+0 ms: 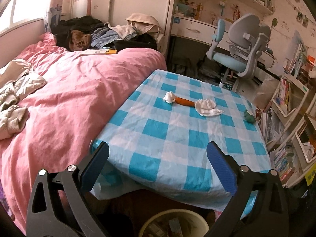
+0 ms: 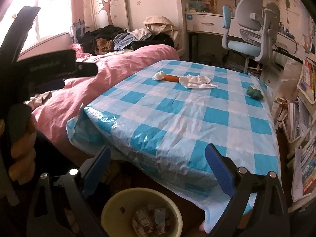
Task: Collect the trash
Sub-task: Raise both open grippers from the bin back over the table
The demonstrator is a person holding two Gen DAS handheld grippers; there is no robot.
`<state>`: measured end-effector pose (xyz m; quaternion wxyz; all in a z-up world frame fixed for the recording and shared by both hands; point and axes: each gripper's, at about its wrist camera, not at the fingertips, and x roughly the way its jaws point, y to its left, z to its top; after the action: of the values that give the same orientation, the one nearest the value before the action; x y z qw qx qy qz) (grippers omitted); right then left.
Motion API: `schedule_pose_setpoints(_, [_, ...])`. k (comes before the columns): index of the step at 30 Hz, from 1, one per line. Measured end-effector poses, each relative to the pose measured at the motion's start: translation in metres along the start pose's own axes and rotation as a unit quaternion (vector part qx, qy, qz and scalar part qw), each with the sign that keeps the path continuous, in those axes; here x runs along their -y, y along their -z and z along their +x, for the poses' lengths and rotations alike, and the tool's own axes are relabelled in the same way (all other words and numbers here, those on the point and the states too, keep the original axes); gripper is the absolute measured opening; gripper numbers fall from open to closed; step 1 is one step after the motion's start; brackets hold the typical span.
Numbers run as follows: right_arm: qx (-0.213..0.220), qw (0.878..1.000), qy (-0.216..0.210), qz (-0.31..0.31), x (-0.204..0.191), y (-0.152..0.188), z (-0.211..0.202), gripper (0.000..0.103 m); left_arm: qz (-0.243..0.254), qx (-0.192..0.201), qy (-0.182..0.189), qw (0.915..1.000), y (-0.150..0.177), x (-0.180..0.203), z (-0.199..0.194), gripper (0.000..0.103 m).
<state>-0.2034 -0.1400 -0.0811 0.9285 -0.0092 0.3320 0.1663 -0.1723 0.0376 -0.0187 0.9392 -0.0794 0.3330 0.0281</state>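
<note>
Checked tablecloth (image 1: 167, 134) held tissues (image 1: 207, 106), carrot (image 1: 182, 101), green lump (image 2: 254, 92); bin (image 2: 110, 207) below. Your L gripper (image 1: 158, 165) & R gripper (image 2: 158, 167) both gaped, empty.

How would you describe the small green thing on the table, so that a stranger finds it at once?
Start at the table with the blue and white checked cloth, beside the pink bed. Go to its far right edge, near the bookshelves. The green lump lies there alone, dark and crumpled, apart from the white tissues and the orange piece in the middle.
</note>
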Motion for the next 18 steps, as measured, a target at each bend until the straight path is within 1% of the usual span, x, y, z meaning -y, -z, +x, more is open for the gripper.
schedule_pose_setpoints(5, [-0.004,1.000,-0.002,-0.010,0.002,-0.009,0.009,0.092,0.002,-0.007,-0.009,0.9999,-0.013,-0.001,0.017,0.095])
schedule_pose_setpoints(8, [-0.014,1.000,-0.003,-0.019,0.004,-0.013,0.017,0.092,0.004,-0.015,-0.013,0.9998,-0.022,-0.001,0.030,0.095])
schedule_pose_setpoints(12, [-0.026,0.999,-0.006,-0.027,0.007,-0.020,0.028,0.092,0.009,-0.035,-0.015,0.9992,-0.037,-0.005,0.052,0.095])
schedule_pose_setpoints(15, [-0.031,0.999,-0.008,-0.027,0.009,-0.027,0.036,0.092,0.003,-0.045,-0.024,0.9987,-0.050,-0.013,0.069,0.095])
schedule_pose_setpoints(18, [-0.045,0.998,-0.012,-0.032,0.011,-0.034,0.048,0.092,-0.005,-0.056,-0.030,0.9980,-0.065,-0.021,0.087,0.095])
